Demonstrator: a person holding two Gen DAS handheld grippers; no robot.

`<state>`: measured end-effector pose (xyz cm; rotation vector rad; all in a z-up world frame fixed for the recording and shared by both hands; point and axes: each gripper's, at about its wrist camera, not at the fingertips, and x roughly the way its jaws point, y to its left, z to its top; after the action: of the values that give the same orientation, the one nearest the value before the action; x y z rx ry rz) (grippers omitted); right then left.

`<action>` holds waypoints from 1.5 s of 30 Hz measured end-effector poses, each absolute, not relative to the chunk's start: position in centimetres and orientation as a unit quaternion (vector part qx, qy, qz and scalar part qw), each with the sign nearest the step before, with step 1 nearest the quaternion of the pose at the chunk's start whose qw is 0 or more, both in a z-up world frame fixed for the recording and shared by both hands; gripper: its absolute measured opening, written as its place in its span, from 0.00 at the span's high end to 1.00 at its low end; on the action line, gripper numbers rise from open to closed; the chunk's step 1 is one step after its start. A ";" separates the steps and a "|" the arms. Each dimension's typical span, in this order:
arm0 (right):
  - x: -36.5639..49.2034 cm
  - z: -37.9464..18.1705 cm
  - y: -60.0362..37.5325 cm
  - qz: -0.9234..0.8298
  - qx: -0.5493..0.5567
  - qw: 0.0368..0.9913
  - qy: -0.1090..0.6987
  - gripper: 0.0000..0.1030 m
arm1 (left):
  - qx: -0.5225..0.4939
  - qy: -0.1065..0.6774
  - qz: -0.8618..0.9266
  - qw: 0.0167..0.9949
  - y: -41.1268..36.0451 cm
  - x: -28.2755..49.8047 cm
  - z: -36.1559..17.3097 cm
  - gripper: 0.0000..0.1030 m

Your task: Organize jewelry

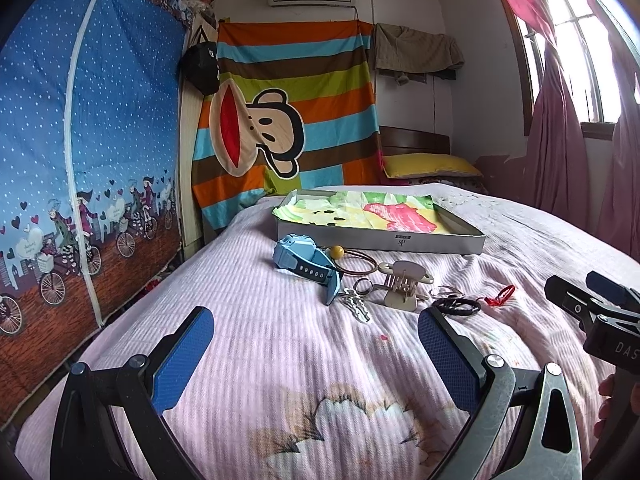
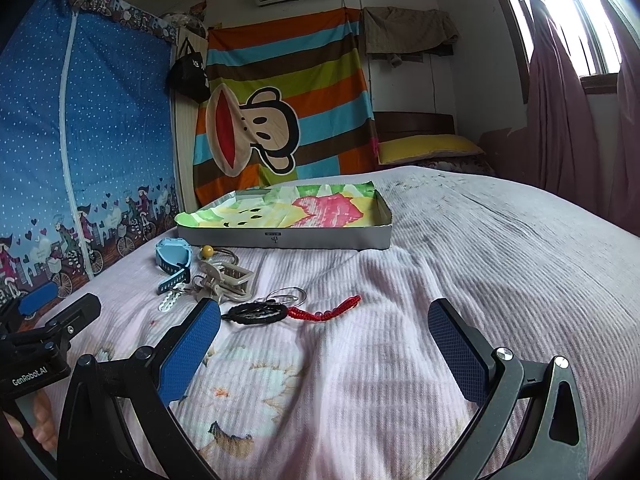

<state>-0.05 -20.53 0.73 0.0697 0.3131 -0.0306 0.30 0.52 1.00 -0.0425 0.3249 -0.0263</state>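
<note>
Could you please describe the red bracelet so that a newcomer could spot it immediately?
Start at the shallow box on the bed; a cluster of trinkets lies in front of it. The red bracelet is at the cluster's right end, beside the black hair ties, and is the only red item.

The left gripper (image 1: 316, 340) had 2 black fingers faced with blue, diamond-textured pads (image 1: 182, 360), joined by black linkage arms with round silver screws (image 1: 494, 361). The right gripper (image 2: 324, 340) matched it, with blue pads (image 2: 188, 350) and silver screws (image 2: 504, 354). White "GenRobot.AI" lettering (image 2: 29, 379) marked the left gripper's black body.
</note>
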 end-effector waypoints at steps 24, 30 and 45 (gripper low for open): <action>8.3 0.3 -21.7 -0.009 0.032 0.964 0.263 0.02 | -0.061 0.295 -0.109 0.947 0.2 9.7 -0.4 0.30; 9.8 -0.7 -21.1 0.007 0.026 0.957 0.287 0.15 | -0.068 0.326 -0.135 0.933 -0.7 11.1 -1.7 0.50; 11.8 -3.6 -20.7 0.004 0.042 0.941 0.336 0.37 | -0.086 0.360 -0.117 0.922 -0.9 12.5 -2.8 0.85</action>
<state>11.75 -20.66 -3.56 0.0848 0.6859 0.0074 12.51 -0.92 -2.75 -0.1759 0.7396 -0.2402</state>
